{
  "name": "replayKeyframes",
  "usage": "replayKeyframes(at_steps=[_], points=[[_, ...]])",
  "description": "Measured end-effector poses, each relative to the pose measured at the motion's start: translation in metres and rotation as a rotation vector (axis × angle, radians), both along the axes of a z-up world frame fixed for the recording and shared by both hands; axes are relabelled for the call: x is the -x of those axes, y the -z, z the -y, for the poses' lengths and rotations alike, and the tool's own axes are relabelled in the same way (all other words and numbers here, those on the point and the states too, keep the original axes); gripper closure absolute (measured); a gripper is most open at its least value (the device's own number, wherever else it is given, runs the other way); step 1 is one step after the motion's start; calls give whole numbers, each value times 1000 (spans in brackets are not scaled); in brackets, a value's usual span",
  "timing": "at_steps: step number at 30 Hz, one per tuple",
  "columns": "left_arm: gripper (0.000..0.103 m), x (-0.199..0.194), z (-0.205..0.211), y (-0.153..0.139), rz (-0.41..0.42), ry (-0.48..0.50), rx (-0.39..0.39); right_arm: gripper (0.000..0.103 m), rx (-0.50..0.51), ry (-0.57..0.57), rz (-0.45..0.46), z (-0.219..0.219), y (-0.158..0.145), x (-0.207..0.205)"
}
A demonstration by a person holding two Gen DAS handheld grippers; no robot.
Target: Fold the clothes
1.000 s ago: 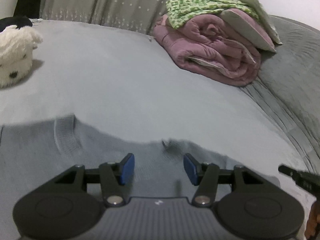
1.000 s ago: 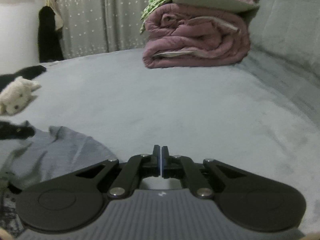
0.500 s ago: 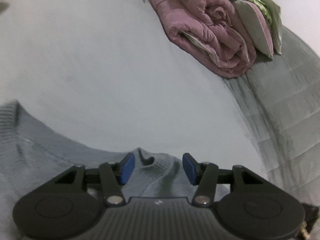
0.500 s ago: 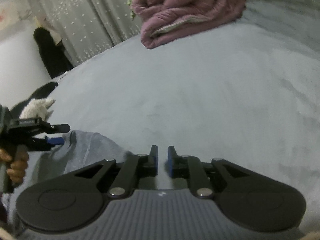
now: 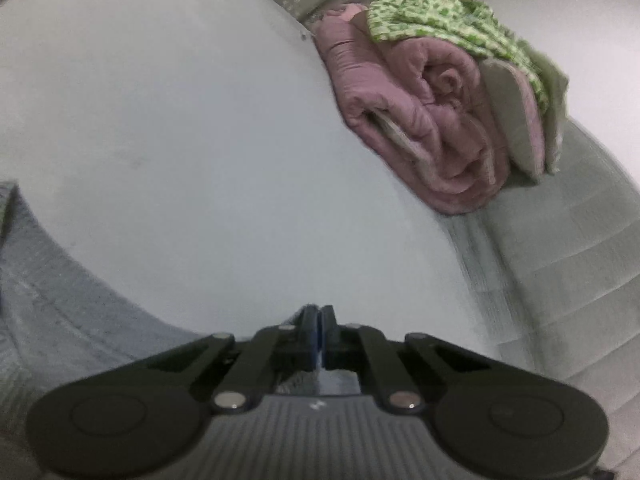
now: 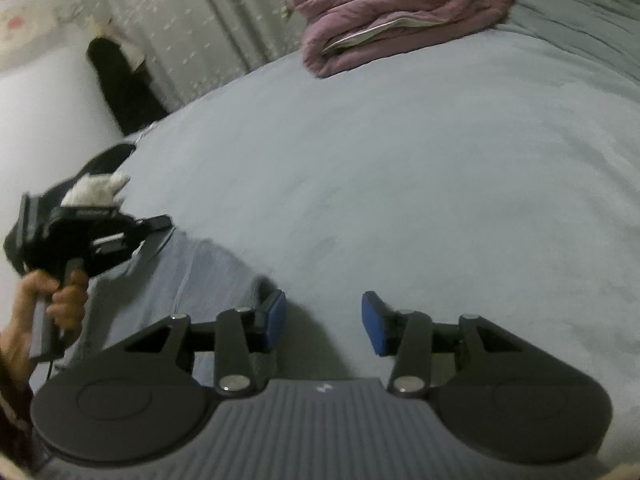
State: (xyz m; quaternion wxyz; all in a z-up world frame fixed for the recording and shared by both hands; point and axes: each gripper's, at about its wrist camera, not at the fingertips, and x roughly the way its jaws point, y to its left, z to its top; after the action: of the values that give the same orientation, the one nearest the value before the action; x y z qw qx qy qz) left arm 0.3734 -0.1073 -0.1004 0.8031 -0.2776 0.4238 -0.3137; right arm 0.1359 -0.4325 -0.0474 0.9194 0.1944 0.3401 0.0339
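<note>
Nearest in the left wrist view, the left gripper has its jaws pressed together at the edge of the grey sweater, and knit fabric shows just behind the blue pads, so it looks pinched on a fold of the cloth, probably to lift that edge for a fold. How much cloth is caught is hidden by the jaws themselves.

In the right wrist view, the right gripper has its jaws opening, about half apart, with only bed sheet between them; its left pad sits just beside the sweater's edge, seemingly readying for a second hold. The sweater lies spread flat at the near edge of the bed, cut off by both frames, so its full shape is unclear.

A hand grips the left gripper's handle at the bed's left side. Beyond it a white plush toy is half hidden. At the far edge a rolled pink quilt carries a green patterned cloth.
</note>
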Motion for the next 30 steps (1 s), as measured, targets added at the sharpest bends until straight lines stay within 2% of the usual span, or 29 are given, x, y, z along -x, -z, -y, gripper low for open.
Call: replayKeyframes(at_steps=[9,12,20,25,27,30], points=[[102,0,2,0,34,-11,-40,51,118,-53,1,-21,3,-6],[102,2,2,2,50,-17,-48,51,184,-90,7,-34,2,-9],[101,12,4,9,112,-30,-48,51,72,-242,77,-42,-6,-6],[101,13,6,7,137,-27,-62,51,139,-282,21,-62,5,-15],[101,13,6,7,141,-26,-63,51,172,-282,13,-66,0,-14],[101,13,5,7,142,-26,-59,51,184,-305,59,-66,-14,-4]])
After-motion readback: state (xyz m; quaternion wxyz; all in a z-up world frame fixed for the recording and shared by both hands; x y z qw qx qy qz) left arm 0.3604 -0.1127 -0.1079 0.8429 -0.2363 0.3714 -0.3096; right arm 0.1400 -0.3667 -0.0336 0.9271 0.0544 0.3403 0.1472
